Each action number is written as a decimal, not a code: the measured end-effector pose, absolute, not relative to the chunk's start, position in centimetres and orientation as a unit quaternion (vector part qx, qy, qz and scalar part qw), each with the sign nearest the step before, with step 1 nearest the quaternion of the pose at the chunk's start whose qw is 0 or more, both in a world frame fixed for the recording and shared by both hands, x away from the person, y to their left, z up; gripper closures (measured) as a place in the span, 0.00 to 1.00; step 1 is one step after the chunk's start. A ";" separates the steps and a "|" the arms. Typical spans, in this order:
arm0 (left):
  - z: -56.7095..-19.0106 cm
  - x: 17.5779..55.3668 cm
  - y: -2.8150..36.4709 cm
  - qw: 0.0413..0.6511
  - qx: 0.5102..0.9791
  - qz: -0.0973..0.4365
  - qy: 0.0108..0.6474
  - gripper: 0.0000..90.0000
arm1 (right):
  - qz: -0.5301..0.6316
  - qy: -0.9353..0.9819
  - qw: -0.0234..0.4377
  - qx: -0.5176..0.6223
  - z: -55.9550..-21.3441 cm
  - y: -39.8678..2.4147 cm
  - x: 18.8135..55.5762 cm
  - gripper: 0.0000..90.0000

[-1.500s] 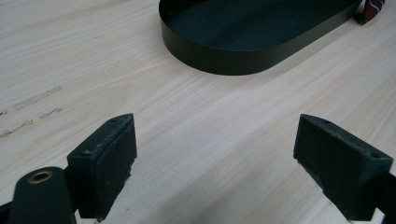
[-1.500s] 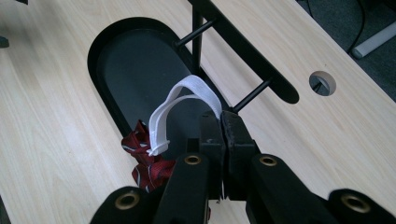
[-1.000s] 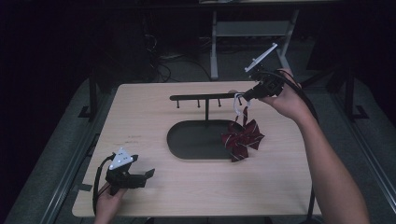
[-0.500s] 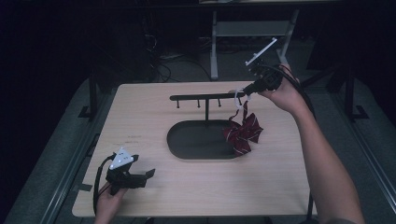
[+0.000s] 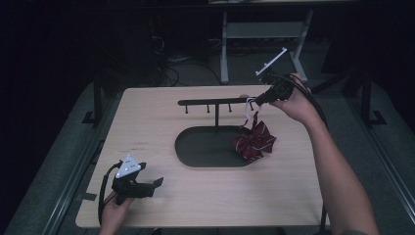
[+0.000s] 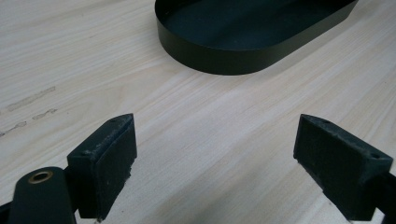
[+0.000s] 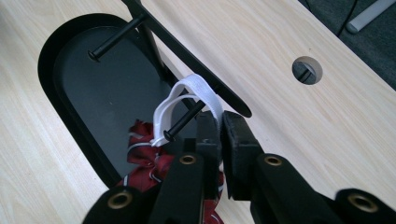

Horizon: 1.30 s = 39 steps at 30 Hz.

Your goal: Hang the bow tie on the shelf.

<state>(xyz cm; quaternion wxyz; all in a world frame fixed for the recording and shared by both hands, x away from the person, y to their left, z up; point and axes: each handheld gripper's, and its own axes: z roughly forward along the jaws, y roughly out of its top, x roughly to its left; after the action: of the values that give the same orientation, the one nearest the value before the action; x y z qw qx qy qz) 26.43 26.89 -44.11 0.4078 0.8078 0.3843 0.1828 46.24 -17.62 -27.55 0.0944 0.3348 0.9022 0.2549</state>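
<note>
pale wood-grain table, matt black tray

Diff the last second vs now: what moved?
The right gripper, shut on the white elastic loop, carried it up toward the rack's end peg, lifting the red striped bow partly off the tray. The left gripper stayed open and idle near the table's front edge.

We take this for a lab or studio: a lone pale wooden table under a spotlight, dark surroundings, loose cables and a metal stand on grey carpet.
</note>
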 end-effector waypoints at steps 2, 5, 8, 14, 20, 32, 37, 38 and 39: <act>-44.1 26.4 26.9 0.407 0.809 0.183 0.383 0.14 | 0.252 0.904 0.093 0.333 -27.7 -17.6 46.2 0.92; -44.1 26.4 26.9 0.408 0.807 0.182 0.386 0.14 | 0.253 0.904 0.092 0.332 -27.6 -17.5 46.2 0.91; -44.1 26.4 26.9 0.407 0.808 0.182 0.385 0.14 | 0.253 0.905 0.090 0.330 -27.6 -17.5 46.2 0.89; -44.1 26.4 26.9 0.411 0.806 0.182 0.385 0.14 | 0.256 0.905 0.087 0.328 -27.8 -17.6 46.1 0.87; -44.1 26.4 26.9 0.408 0.808 0.183 0.383 0.14 | 0.259 0.903 0.084 0.332 -28.0 -18.1 45.9 0.85; -44.1 26.4 26.7 0.409 0.807 0.183 0.384 0.14 | 0.271 0.899 0.076 0.335 -28.3 -18.9 45.5 0.83; -44.1 26.3 26.7 0.409 0.808 0.183 0.383 0.14 | 0.275 0.899 0.070 0.335 -28.4 -19.1 45.3 0.81; -44.1 26.3 26.7 0.409 0.807 0.183 0.384 0.14 | 0.275 0.899 0.067 0.335 -28.4 -19.2 45.3 0.81; -44.1 26.3 26.8 0.407 0.809 0.184 0.382 0.14 | 0.276 0.899 0.067 0.335 -28.4 -19.3 45.3 0.81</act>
<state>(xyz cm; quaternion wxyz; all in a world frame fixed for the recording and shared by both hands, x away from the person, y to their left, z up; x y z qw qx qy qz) 26.35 26.79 -44.11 0.4073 0.8088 0.3823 0.1837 45.29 -19.25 -28.41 0.0669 0.3347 0.8985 0.2759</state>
